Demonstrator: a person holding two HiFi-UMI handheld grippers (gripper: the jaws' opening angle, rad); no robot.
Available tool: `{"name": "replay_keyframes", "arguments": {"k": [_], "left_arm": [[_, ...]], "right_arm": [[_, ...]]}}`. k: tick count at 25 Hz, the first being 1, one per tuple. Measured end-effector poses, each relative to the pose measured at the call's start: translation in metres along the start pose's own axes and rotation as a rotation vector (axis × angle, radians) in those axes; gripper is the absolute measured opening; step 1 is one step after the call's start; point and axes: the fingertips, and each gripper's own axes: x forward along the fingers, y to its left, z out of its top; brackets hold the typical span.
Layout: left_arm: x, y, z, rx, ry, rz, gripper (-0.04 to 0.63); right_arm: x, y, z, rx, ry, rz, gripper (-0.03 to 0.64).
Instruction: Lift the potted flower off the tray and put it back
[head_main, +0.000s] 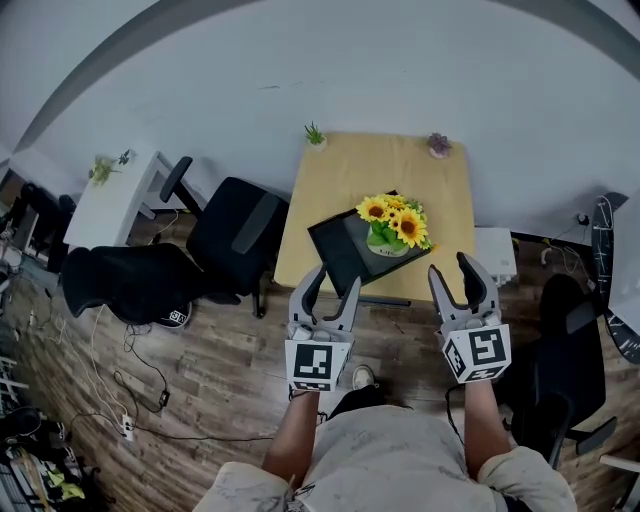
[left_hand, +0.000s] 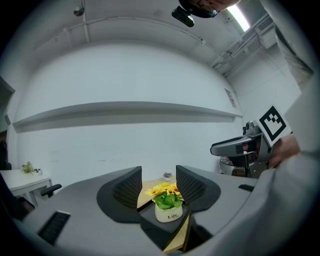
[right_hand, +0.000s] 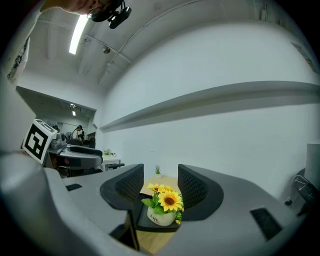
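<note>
Flower: on the tray, untouched, so I line up level.
Left gripper: released, empty, short of counter.
Right gripper: released, empty, likewise.

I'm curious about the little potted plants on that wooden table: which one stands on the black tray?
The yellow sunflowers in the white pot, on the black tray. The small green plant and small purple plant stand at the far corners.
</note>
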Motion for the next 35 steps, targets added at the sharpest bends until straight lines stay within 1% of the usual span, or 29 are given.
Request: {"name": "replay_keyframes", "arguments": {"k": [5, 11, 18, 23, 26, 35], "left_arm": [[0.019, 0.021, -0.006, -0.008, 0.008, -0.025, 0.209], [0.036, 0.047, -0.008, -0.004, -0.008, -0.051, 0.209], [0.053, 0.068, -0.008, 0.010, -0.035, -0.104, 0.209], [0.061, 0.073, -0.013, 0.005, -0.043, -0.132, 0.209], [0.063, 0.071, -0.016, -0.007, -0.033, -0.147, 0.209], [0.085, 0.059, -0.019, -0.005, -0.046, -0.171, 0.209]], "right_arm": [[0.031, 0.006, 0.003, -0.011, 0.003, -0.010, 0.215], [0.060, 0.013, 0.007, -0.027, 0.001, -0.028, 0.215], [0.084, 0.020, 0.013, -0.042, -0.012, -0.063, 0.215], [0.088, 0.025, 0.012, -0.066, -0.002, -0.079, 0.215], [0.089, 0.023, 0.013, -0.071, 0.002, -0.089, 0.215], [0.096, 0.004, 0.010, -0.080, 0.000, -0.099, 0.215]]}}
